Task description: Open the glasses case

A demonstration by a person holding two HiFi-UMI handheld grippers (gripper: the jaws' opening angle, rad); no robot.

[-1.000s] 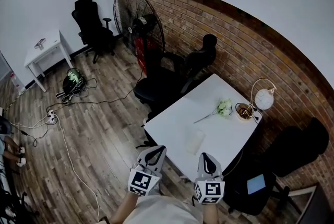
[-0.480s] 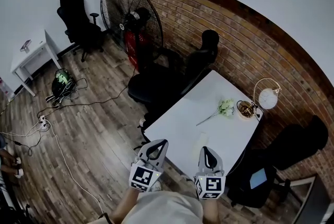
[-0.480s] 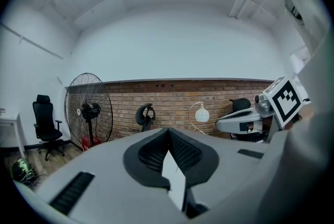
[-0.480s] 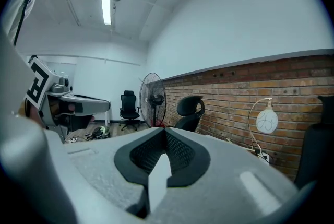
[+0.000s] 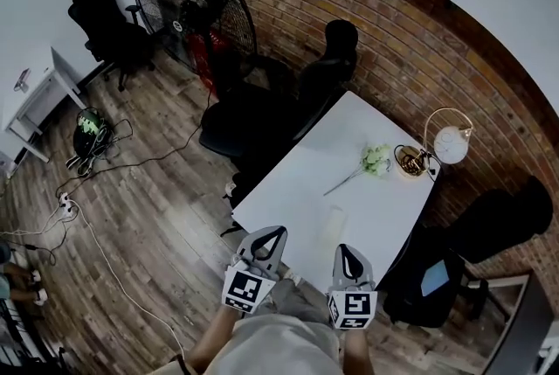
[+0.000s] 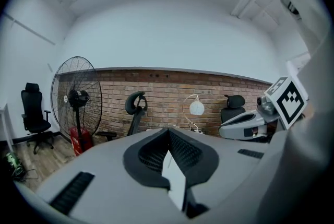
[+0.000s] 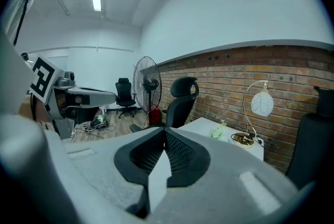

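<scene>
The glasses case [image 5: 333, 225] is a pale, flat oblong lying shut on the white table [image 5: 288, 190], near its front edge. In the head view both grippers are held low in front of the person, short of the table. My left gripper [image 5: 269, 234] is shut with nothing in it, left of and below the case. My right gripper [image 5: 350, 252] is also shut and holds nothing, just below the case. In the left gripper view the left gripper [image 6: 168, 132] shows its jaws meeting, and the right gripper [image 7: 165, 132] in the right gripper view does too. Neither of these views shows the case.
On the table's far side lie a white flower [image 5: 374, 159], a small brass bowl [image 5: 407, 161] and a globe lamp [image 5: 452, 144]. Black office chairs [image 5: 262, 115] stand at the table's left and right. A large floor fan [image 5: 188, 6] and cables [image 5: 87, 142] occupy the wooden floor.
The table and case have come nearer in the head view, and the room has slid left. Both grippers have moved forward and slightly down, still shut.
</scene>
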